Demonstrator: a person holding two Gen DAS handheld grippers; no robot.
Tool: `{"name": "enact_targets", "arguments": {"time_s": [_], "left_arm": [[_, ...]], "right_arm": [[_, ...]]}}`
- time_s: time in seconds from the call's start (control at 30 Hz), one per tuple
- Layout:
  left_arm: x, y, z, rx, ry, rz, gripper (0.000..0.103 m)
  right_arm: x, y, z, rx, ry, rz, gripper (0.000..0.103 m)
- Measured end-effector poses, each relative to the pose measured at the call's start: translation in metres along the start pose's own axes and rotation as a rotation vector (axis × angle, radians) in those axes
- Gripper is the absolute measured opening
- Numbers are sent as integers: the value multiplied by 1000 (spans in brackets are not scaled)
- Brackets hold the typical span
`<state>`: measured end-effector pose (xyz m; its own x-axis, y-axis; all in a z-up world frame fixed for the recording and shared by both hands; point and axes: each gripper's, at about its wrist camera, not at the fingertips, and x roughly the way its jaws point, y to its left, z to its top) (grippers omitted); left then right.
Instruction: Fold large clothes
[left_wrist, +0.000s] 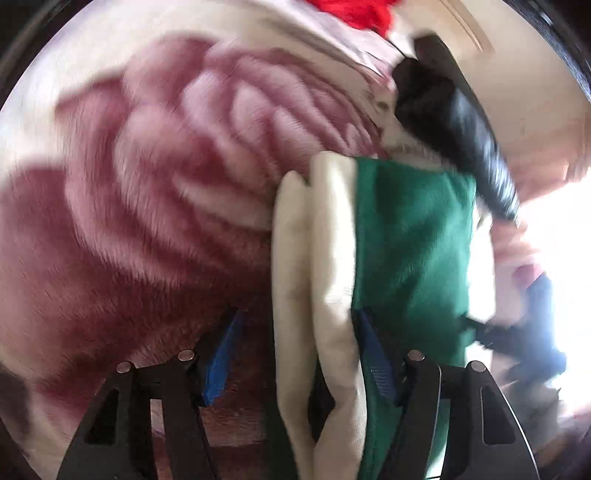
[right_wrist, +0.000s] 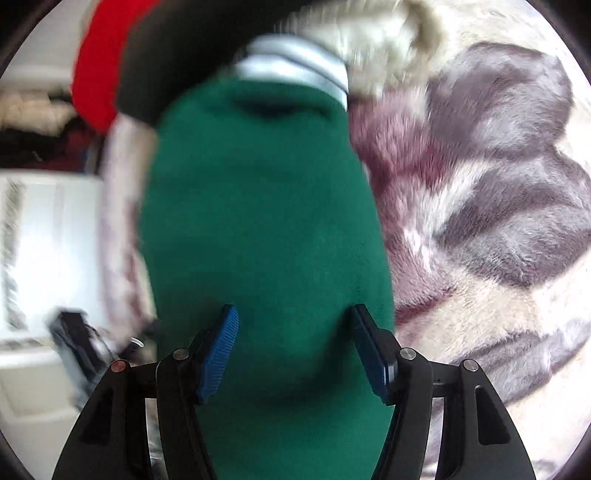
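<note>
1. Two claws work one garment, a thick green fleece piece with a cream lining (left_wrist: 410, 236), lying on the plush rose-patterned blanket (left_wrist: 155, 177).
2. My left claw (left_wrist: 295, 354) stands parted around the folded cream edge; I cannot tell if it pinches.
3. My right claw (right_wrist: 291, 347) is released, pads off the green fleece (right_wrist: 258, 206). I should press the fold flat before withdrawing.

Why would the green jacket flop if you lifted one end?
The green jacket looks soft and fleecy, so it would probably droop. Its cream lining bends in loose folds, likely not stiff. It seems unlikely to slide on the fuzzy blanket.
</note>
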<state>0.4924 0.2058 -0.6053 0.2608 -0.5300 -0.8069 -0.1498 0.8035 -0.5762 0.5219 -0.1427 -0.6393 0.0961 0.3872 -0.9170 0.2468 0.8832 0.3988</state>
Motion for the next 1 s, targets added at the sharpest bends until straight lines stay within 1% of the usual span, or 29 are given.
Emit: {"name": "enact_targets", "arguments": {"time_s": [0.03, 0.1, 0.13, 0.2, 0.23, 0.3, 0.37, 0.4, 0.43, 0.47, 0.53, 0.57, 0.67, 0.73, 0.77, 0.8, 0.83, 0.87, 0.9, 0.97, 1.0], "left_arm": [[-7, 0, 0, -29, 3, -17, 63], [-31, -7, -7, -43, -19, -56, 61], [-49, -12, -16, -41, -26, -90, 61], [-77, -17, -39, -30, -27, -145, 61], [-91, -19, -53, -31, -24, -164, 65], [-118, -16, -91, -55, -16, -210, 70], [-134, -12, -130, -89, 5, -211, 72], [-141, -7, -155, -104, 25, -185, 72], [-147, -4, -172, -110, 34, -162, 72], [-151, 1, -193, -112, 49, -141, 72], [-152, 14, -234, -139, 85, -83, 72], [-150, 20, -254, -142, 105, -54, 72], [-131, 35, -299, -146, 169, -14, 72], [-113, 42, -318, -135, 216, -8, 72], [-104, 45, -326, -134, 238, -7, 72], [-98, 48, -332, -134, 239, -30, 72], [-96, 52, -336, -143, 233, -44, 74], [-93, 55, -337, -166, 220, -73, 75], [-93, 58, -338, -190, 201, -107, 76], [-95, 61, -342, -218, 163, -132, 75], [-99, 60, -343, -211, 146, -133, 74]], "right_arm": [[7, 4, 1, -33, 4, -61, 78], [3, 9, 3, -37, 31, -69, 78], [-7, 10, 4, -36, 50, -49, 78], [-29, 8, -6, -42, 57, 1, 78], [-42, 4, -17, -40, 61, 23, 78], [-61, -10, -47, -19, 100, 61, 79], [-70, -33, -92, 26, 167, 92, 79], [-72, -43, -117, 51, 203, 108, 80], [-73, -54, -150, 77, 255, 130, 83], [-73, -61, -173, 92, 291, 141, 83], [-59, -86, -233, 144, 369, 162, 84], [-50, -96, -257, 166, 403, 173, 84], [-17, -115, -315, 175, 472, 217, 84], [4, -114, -342, 148, 494, 266, 85], [11, -113, -350, 143, 494, 285, 87], [18, -113, -358, 154, 481, 325, 95], [31, -101, -351, 165, 474, 353, 96], [37, -101, -353, 183, 465, 390, 97], [40, -101, -354, 193, 455, 418, 100], [45, -100, -359, 202, 438, 474, 101], [41, -101, -362, 206, 433, 498, 101]]}}
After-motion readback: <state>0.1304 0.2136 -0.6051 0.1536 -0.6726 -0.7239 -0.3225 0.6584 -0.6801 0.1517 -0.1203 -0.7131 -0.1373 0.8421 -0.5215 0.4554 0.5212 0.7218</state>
